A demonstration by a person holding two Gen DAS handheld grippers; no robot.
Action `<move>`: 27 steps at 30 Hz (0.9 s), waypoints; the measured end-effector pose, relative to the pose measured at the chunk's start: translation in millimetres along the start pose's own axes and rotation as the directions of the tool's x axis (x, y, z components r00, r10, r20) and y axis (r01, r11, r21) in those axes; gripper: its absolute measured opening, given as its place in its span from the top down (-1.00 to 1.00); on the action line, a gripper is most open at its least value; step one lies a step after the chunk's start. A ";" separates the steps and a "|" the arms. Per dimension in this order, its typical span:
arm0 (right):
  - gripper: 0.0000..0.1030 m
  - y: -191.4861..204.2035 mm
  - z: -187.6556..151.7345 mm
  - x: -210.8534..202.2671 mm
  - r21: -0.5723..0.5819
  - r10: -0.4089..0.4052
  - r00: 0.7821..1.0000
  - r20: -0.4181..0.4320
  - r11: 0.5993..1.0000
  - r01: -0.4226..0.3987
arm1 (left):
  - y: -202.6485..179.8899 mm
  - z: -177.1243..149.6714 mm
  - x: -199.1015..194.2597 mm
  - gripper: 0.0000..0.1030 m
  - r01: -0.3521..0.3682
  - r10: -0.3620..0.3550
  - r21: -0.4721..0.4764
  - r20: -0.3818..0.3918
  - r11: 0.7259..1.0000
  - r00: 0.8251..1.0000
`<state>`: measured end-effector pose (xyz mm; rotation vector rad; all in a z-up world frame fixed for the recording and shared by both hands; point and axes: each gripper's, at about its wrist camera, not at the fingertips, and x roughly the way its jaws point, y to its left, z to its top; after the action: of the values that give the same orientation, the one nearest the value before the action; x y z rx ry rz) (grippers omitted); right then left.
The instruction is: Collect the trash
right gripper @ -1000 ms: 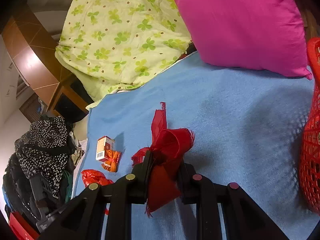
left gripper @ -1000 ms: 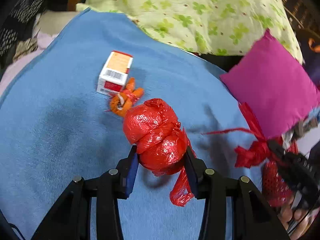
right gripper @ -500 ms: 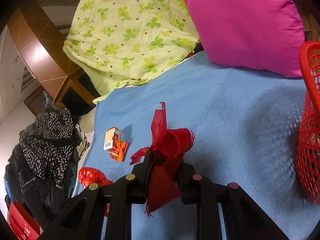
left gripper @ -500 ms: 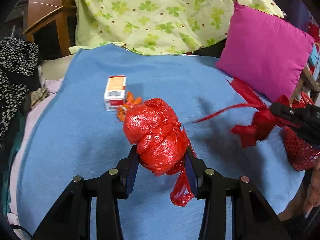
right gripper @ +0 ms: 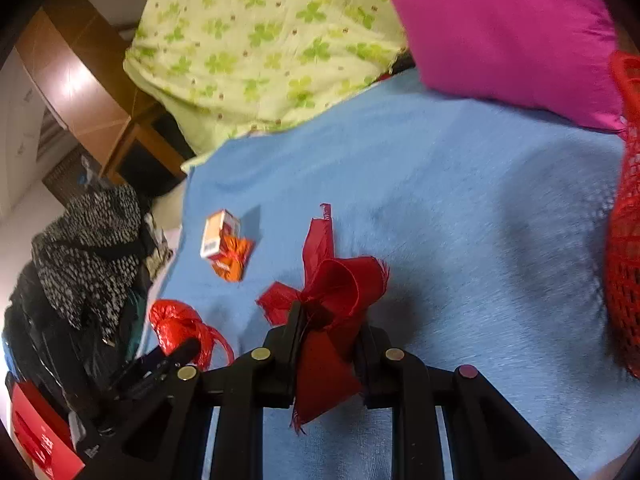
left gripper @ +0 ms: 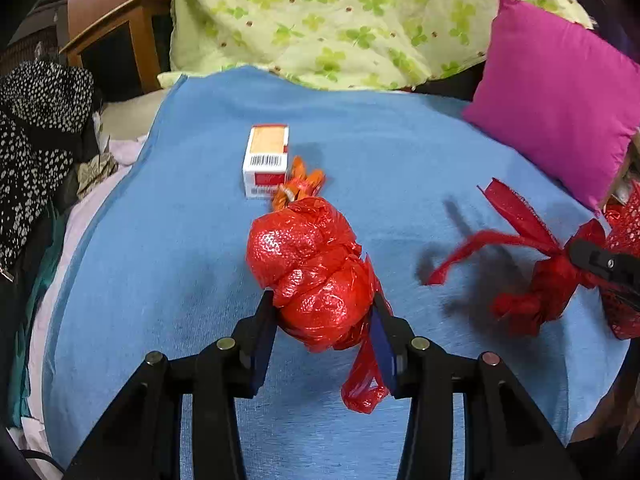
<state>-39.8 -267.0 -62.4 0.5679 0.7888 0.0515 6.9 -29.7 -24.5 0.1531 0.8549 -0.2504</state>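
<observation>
My left gripper [left gripper: 324, 304] is shut on a crumpled red plastic bag [left gripper: 312, 272], held just above the blue blanket [left gripper: 160, 280]. Beyond it lie a white and orange carton [left gripper: 266, 166] and an orange wrapper [left gripper: 300, 186], touching each other. My right gripper [right gripper: 328, 320] is shut on a red ribbon bow [right gripper: 340, 284], also above the blanket. In the left wrist view the bow [left gripper: 532, 280] hangs at the right, in front of a red mesh basket [left gripper: 626, 224]. The right wrist view shows the basket [right gripper: 624, 240] at its right edge and the bag [right gripper: 176, 324] at lower left.
A pink pillow [left gripper: 560, 96] lies at the blanket's far right, a green clover quilt [left gripper: 340, 20] along its back. Black spotted clothing [left gripper: 36, 140] is piled off the left edge, beside a wooden cabinet [left gripper: 116, 28]. A red box [right gripper: 36, 432] sits low at the left.
The left wrist view has rolled level and swung, so the carton sits nearer the middle. The right gripper with the bow has drifted rightward beside the basket. Both grips are unchanged.
</observation>
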 end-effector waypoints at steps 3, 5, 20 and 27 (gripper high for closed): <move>0.54 3.2 -2.4 13.4 -0.017 -0.013 0.999 -0.042 1.000 0.012 | 3.3 -0.4 7.8 0.08 -0.004 0.003 -0.008 -0.027 1.000 1.000; 0.50 2.3 -3.7 21.0 -0.024 -0.031 0.997 -0.066 0.999 0.030 | 6.6 -1.0 14.4 0.08 0.006 -0.007 -0.025 -0.052 1.000 0.999; -0.30 -22.6 3.3 32.6 0.042 -0.096 0.984 -0.151 0.994 0.104 | 44.9 -5.8 44.4 -0.31 0.128 -0.178 -0.259 -0.176 0.957 0.968; -0.29 -26.5 12.0 11.3 0.059 -0.078 0.997 -0.004 0.995 0.078 | 34.2 -4.4 22.3 -0.31 0.102 -0.128 -0.207 -0.120 0.973 0.984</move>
<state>-27.8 -292.3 -76.3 0.5920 0.8154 -0.0435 27.2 0.7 -43.1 -0.0692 1.0177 -0.2633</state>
